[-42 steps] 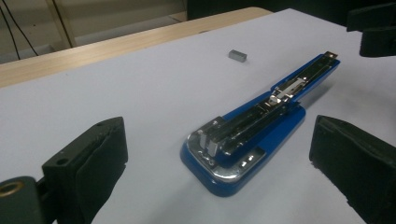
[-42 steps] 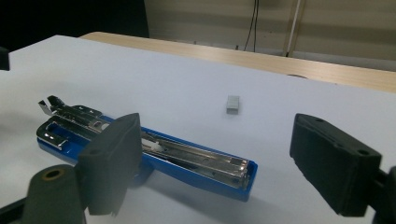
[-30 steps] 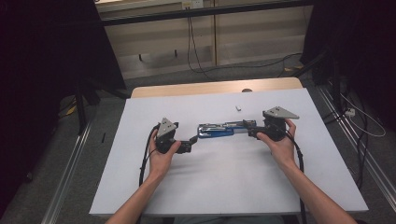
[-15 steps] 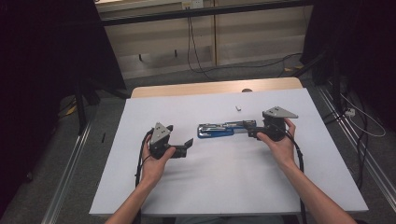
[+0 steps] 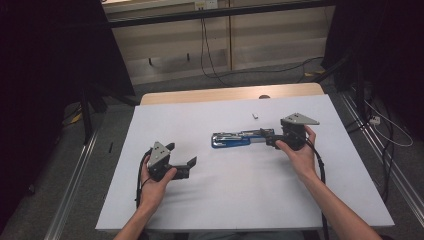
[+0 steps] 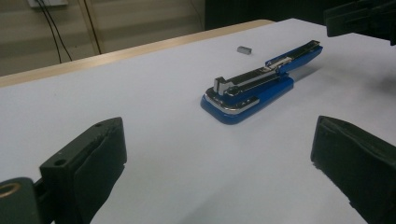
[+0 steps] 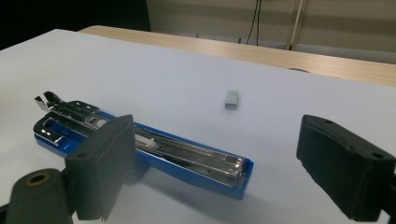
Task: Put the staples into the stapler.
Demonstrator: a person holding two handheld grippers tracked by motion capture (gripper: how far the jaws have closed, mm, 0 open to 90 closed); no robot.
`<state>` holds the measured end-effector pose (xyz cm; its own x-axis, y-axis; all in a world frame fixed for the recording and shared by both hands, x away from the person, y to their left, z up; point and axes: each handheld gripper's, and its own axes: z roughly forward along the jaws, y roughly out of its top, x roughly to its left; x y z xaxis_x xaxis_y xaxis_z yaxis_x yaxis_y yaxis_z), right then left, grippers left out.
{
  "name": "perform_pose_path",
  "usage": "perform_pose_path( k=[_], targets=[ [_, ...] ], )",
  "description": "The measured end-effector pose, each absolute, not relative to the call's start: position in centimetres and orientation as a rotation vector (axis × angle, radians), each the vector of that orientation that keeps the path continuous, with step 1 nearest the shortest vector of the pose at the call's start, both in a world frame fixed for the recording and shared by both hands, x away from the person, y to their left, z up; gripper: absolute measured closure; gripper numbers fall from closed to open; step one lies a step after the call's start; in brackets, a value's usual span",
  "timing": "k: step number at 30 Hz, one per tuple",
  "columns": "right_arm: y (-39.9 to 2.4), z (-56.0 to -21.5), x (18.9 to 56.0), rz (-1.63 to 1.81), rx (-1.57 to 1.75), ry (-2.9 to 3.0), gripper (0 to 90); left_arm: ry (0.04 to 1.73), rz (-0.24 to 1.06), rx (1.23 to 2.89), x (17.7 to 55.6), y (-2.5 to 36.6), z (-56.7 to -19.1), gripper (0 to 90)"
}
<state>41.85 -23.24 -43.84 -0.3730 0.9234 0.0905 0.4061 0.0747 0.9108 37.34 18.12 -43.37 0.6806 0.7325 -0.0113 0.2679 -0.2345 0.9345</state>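
— What's the biggest thing in front of you?

— The table (image 5: 225, 200), covered in white, with a strip of bare wood showing along its far edge. My forearms come in over the near side of it.

— And your tongs?

— I hold one in each hand. The left gripper (image 5: 190, 165) sits toward the near left of the table, well apart from everything else, and its jaws stand wide with only white table between them. The right gripper (image 5: 266, 136) is over on the right, its jaws pointing left and spread apart as well.

— Is the right one gripping anything?

— No. In the right gripper view the nearest end of the stapler (image 7: 140, 144) lies just in front of my left-hand jaw, partly behind it, but the pads are not pressed on it.

— Where exactly is that stapler?

— It's a blue stapler (image 5: 232, 139) lying flat near the middle of the table, opened out long, with the metal channel on top laid bare. Seen through the left gripper view, the stapler (image 6: 254, 88) lies out ahead of my open jaws.

— Anything smaller?

— A small grey block (image 5: 254, 115) lies on the white beyond the stapler, clear of it and of both grippers.
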Motion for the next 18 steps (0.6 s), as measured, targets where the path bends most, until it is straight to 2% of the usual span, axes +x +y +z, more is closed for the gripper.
perform_pose_path(
  k=[5,11,18],
  targets=[
    [-23.1,-43.7,42.4,1.277,1.314,1.854,9.7,0.834,0.539,1.788,36.0,18.9,-43.8,3.1],
    [-23.0,-43.0,43.0,1.293,1.307,1.870,7.5,0.801,0.543,1.799,34.6,19.9,-43.6,3.2],
    [-22.9,-42.8,43.9,1.279,1.336,1.954,8.3,0.806,0.570,1.787,33.5,19.5,-43.4,3.5]
  ],
)
